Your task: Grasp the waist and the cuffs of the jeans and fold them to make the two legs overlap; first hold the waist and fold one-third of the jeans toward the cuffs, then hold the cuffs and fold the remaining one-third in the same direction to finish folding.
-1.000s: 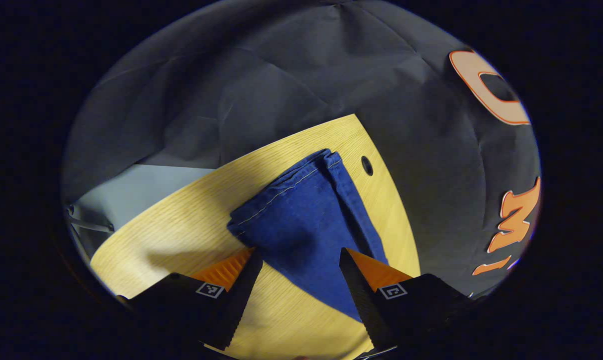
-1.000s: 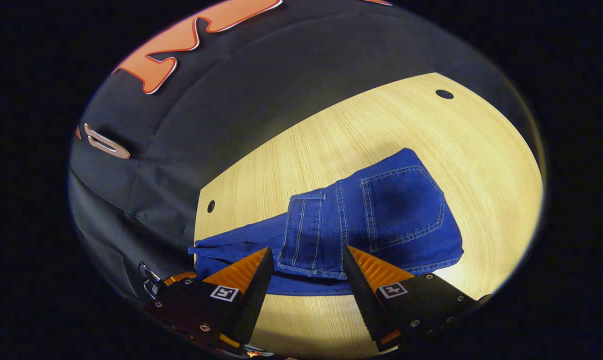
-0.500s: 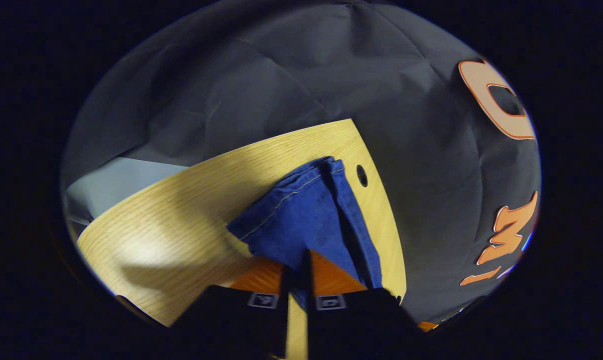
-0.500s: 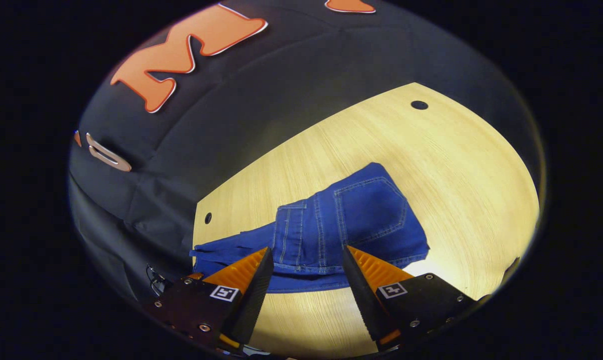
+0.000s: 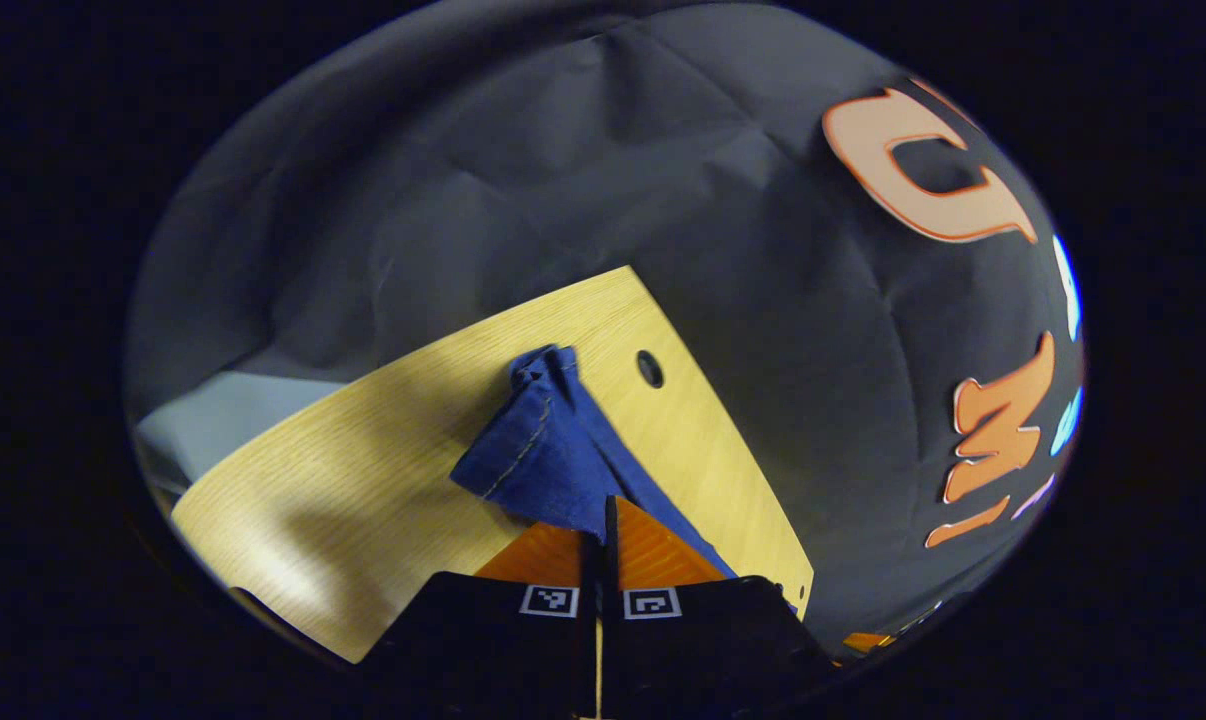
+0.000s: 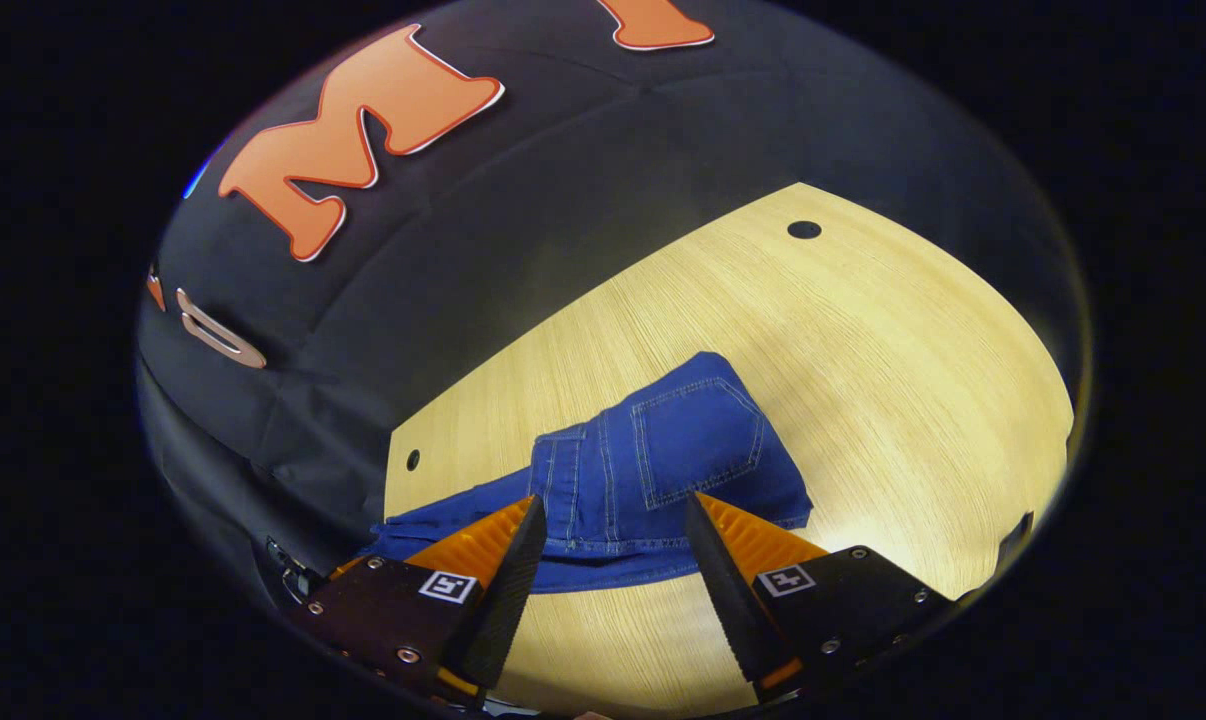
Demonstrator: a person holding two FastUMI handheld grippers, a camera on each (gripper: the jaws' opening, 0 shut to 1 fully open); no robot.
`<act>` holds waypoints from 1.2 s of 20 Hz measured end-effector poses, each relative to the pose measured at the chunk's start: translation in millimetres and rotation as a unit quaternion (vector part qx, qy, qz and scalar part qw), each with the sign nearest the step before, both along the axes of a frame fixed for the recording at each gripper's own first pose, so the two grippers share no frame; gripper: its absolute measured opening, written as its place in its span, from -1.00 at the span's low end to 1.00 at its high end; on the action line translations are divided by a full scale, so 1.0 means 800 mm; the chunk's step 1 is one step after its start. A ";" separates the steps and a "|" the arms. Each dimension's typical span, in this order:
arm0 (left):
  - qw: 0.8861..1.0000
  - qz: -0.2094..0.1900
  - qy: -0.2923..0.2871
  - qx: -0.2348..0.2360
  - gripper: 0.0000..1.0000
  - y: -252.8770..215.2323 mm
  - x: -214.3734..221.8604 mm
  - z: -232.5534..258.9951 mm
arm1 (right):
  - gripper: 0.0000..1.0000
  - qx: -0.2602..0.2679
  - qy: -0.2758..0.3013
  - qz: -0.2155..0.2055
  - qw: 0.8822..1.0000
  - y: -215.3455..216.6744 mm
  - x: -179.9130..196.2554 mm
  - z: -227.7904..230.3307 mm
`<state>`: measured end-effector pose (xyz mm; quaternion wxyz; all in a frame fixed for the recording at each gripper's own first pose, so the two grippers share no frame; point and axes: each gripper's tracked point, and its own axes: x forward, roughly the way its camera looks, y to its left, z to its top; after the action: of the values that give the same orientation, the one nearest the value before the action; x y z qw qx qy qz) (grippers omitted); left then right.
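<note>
Nearest in the left gripper view, the left gripper (image 5: 600, 520) has its fingers pressed together on the cuff end of the jeans (image 5: 543, 450), whose hem bunches up just beyond them on the wooden table (image 5: 363, 450). In the right gripper view, the right gripper (image 6: 611, 540) is spread and empty above the near edge of the jeans. Beyond it the waist third, back pocket (image 6: 698, 440) up, lies folded over the legs. By my reading, only the cuff fold remains
</note>
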<state>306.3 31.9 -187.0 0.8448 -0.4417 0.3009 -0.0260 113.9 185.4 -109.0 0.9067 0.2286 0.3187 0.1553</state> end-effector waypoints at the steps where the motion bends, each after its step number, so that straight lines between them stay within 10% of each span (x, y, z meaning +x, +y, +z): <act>1: 1.000 -0.002 -0.014 0.012 -0.96 -0.007 -0.002 0.017 | 0.79 0.000 -0.001 0.005 1.000 -0.002 0.002 0.002; 24: 0.945 -0.206 -0.214 0.139 -0.96 -0.373 -0.040 0.294 | 0.97 -0.057 -0.099 0.048 0.992 -0.085 0.040 0.039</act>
<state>274.2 -266.7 48.0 0.9186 -0.2319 0.1984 -0.2511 145.6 117.3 -77.8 0.9367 0.1444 0.2465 0.2023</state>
